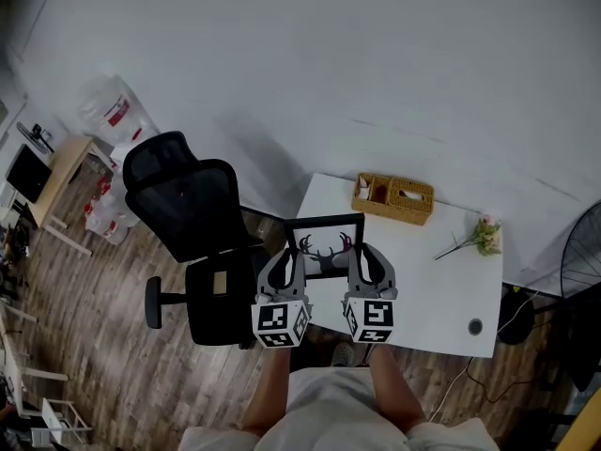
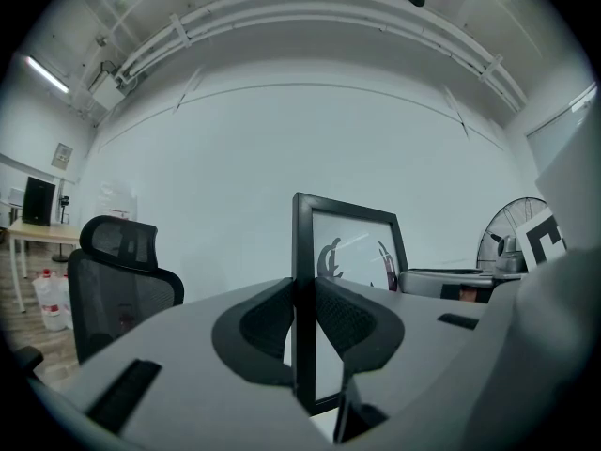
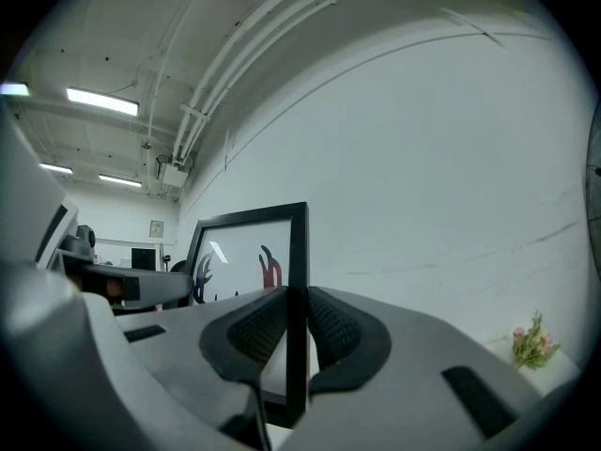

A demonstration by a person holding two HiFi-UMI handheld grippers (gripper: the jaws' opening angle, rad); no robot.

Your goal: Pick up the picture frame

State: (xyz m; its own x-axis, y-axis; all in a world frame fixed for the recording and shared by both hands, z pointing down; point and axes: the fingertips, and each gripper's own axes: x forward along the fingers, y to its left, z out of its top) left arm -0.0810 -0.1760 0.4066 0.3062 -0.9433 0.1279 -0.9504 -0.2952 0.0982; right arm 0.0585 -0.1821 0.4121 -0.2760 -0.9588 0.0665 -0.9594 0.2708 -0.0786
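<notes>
Head view: left tool (image 1: pixel 291 259), right tool (image 1: pixel 362 255) clamp picture frame (image 1: pixel 326 242) edges

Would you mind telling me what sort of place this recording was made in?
Most likely an office or lab workroom: a black office chair stands by a white desk, a monitor sits on a second, wooden desk at the far left, and strip lights line the ceiling.

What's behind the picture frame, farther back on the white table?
Beyond the picture frame, a woven basket sits on the white table near its far edge, apart from the frame. Its contents are too small to make out, and the frame covers the tabletop behind it.
</notes>
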